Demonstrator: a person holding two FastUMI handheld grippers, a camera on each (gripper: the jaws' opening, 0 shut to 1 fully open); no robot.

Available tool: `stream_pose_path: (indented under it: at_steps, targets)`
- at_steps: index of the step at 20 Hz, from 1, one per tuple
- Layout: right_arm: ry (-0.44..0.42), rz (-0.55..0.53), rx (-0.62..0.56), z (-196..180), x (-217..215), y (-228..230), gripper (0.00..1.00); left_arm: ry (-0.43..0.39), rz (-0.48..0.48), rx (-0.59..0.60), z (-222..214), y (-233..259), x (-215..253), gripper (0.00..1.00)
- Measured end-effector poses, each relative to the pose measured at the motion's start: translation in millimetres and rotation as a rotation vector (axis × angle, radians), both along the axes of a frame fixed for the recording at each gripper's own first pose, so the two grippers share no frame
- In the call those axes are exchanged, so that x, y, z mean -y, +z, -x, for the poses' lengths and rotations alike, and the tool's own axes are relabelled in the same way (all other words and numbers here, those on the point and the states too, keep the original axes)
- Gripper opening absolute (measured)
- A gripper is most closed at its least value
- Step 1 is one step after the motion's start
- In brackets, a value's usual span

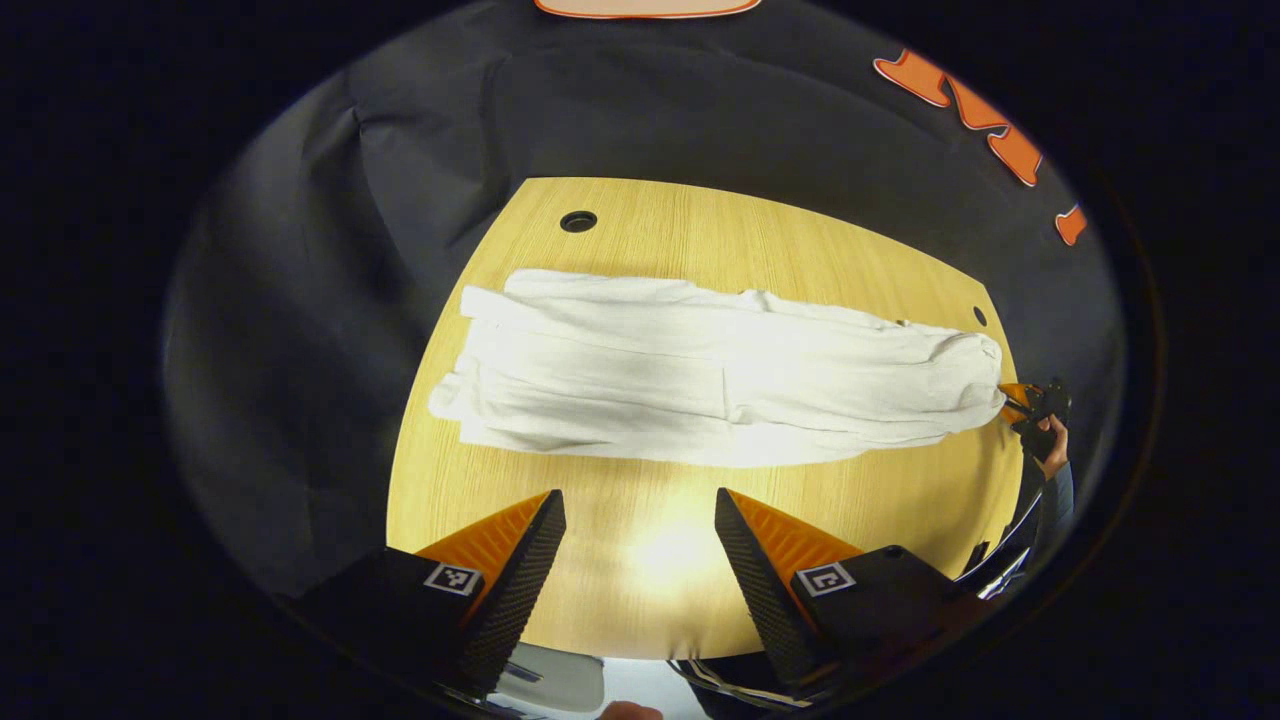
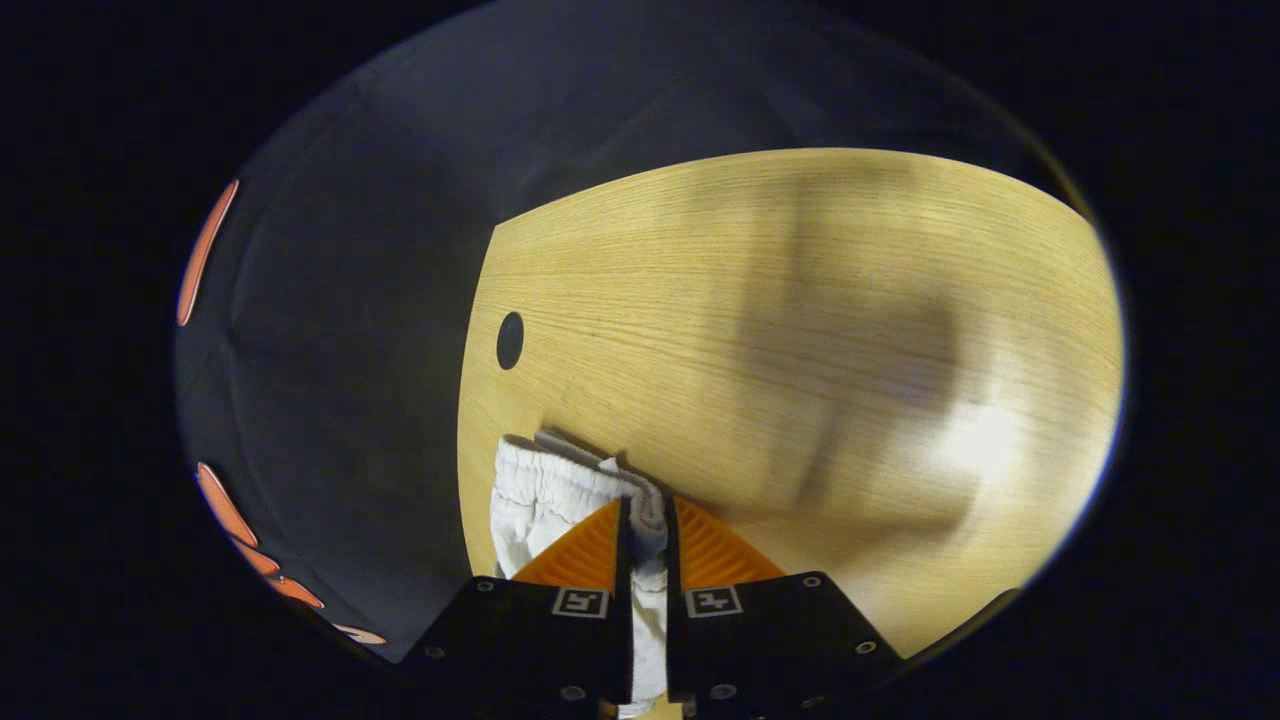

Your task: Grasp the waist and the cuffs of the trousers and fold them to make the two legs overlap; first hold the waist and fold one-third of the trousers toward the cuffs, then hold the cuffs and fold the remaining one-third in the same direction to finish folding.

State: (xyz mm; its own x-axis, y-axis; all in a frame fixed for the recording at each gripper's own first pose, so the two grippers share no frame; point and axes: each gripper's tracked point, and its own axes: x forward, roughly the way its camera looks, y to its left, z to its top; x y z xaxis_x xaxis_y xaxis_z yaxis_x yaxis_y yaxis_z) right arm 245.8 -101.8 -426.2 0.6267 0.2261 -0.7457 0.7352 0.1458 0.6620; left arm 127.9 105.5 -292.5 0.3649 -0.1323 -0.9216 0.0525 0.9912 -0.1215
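Observation:
White trousers (image 1: 720, 375) lie stretched flat across the wooden table (image 1: 650, 580), legs overlapping, with the cuff end at the left in the left gripper view. My left gripper (image 1: 640, 500) hovers open over bare wood in front of the trousers, touching nothing. At the trousers' right end my right gripper (image 1: 1015, 400) pinches the bunched cloth, held by a hand (image 1: 1052, 450). In the right gripper view the right gripper (image 2: 647, 505) is shut on the gathered elastic waistband (image 2: 545, 490), with cloth squeezed between both fingers near the table's (image 2: 800, 300) left edge.
A round cable hole (image 1: 578, 221) sits in the table behind the cuff end, and another hole (image 2: 510, 340) lies beyond the waistband. Black cloth wall surrounds the table. A broad shadow falls across the wood in the right gripper view.

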Motion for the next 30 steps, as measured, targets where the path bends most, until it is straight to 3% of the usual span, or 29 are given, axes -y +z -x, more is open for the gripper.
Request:
stream_pose_path:
  at_steps: [5,14,23,30]
  targets:
    - [-0.04,-0.018,0.124,-8,-5,36,0.12,0.038,0.08,0.042,-4,4,33,0.99]
    - [-0.063,0.021,0.307,10,-41,132,0.11,0.031,0.234,0.049,-10,6,18,0.98]
    - [-0.091,0.017,0.385,14,-119,209,0.11,0.02,0.264,0.051,-22,-21,-36,1.0]
    - [-0.03,-0.026,0.42,7,-205,246,0.11,0.013,0.282,0.048,-37,-38,-59,1.0]
